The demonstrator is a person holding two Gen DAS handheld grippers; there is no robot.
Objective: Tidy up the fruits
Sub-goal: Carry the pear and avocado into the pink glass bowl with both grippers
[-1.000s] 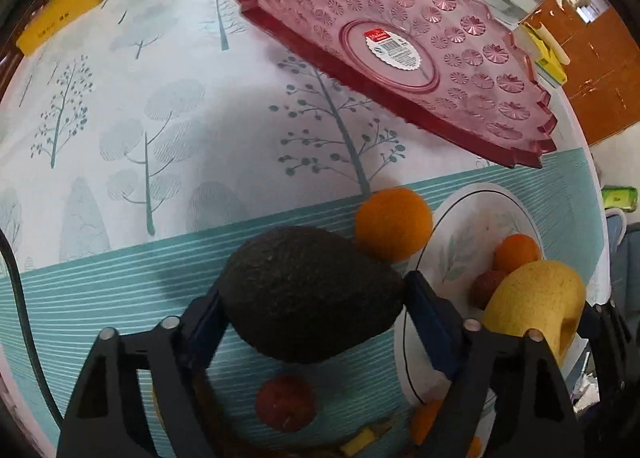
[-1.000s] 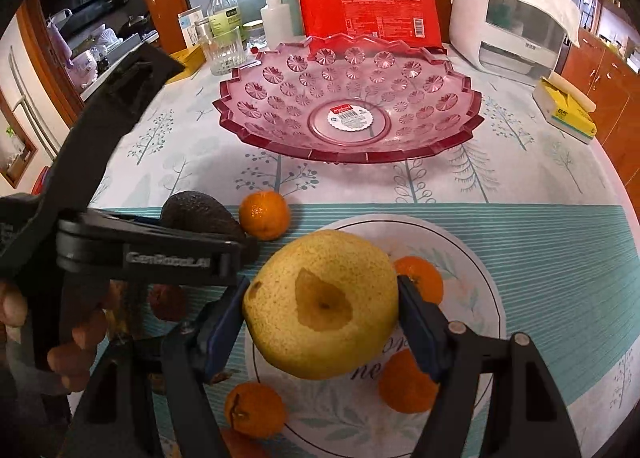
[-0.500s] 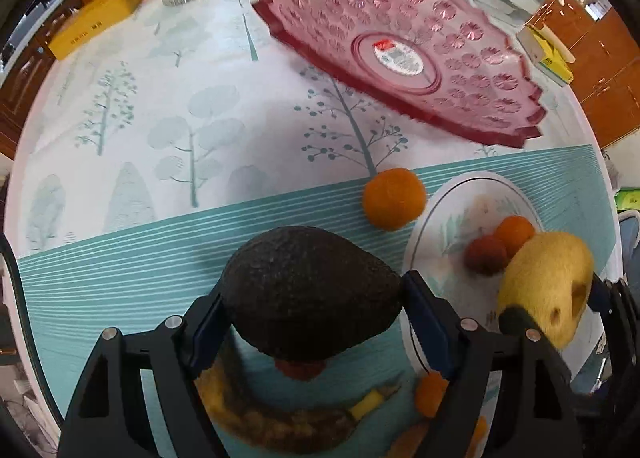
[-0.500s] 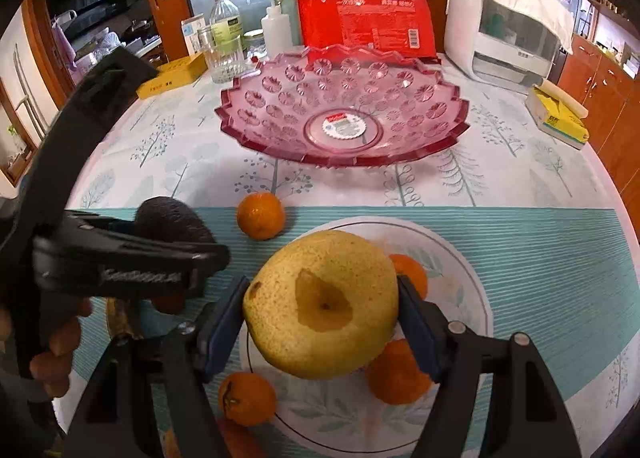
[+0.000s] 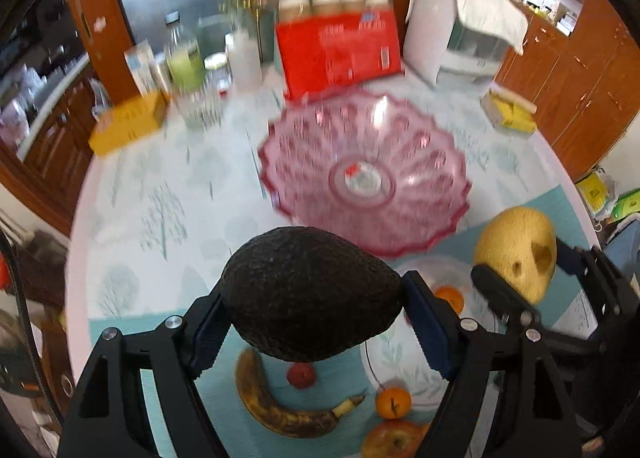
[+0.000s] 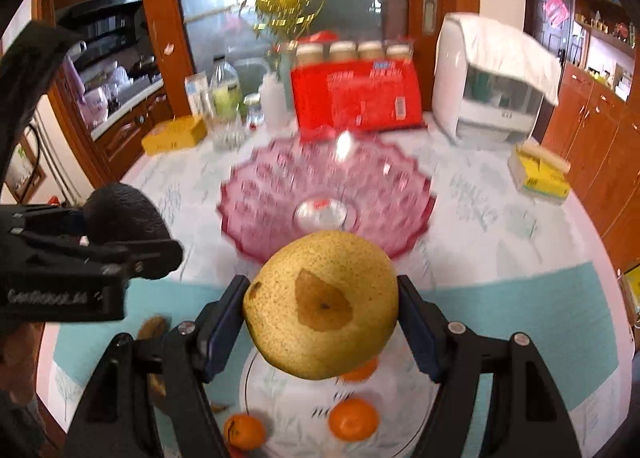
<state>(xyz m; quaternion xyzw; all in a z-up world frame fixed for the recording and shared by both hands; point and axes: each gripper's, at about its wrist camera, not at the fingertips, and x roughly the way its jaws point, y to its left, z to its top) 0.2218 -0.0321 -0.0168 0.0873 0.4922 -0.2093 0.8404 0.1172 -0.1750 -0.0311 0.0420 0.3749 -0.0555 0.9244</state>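
Note:
My left gripper [image 5: 312,322] is shut on a dark avocado [image 5: 308,294], held in the air above the table. My right gripper [image 6: 322,322] is shut on a yellow pear [image 6: 320,306] with a brown patch; that pear [image 5: 516,250] also shows at the right of the left wrist view. The avocado [image 6: 124,214] shows at the left of the right wrist view. An empty pink glass bowl [image 5: 364,178] [image 6: 328,202] sits ahead of both grippers. Below lie a brown banana [image 5: 280,410], a small red fruit [image 5: 301,375], an apple [image 5: 390,440] and tangerines [image 6: 353,419] on a white plate [image 6: 288,410].
At the table's far edge stand a red package [image 6: 356,98], a white appliance [image 6: 492,82], bottles [image 6: 226,92], a glass [image 5: 198,106] and a yellow box [image 6: 174,134]. Another yellow box [image 6: 540,172] lies at the right. Wooden cabinets surround the table.
Both grippers have risen with their fruit and tilted up, so the pink bowl and the room behind have come into view. The fruit on the table has dropped lower in both views.

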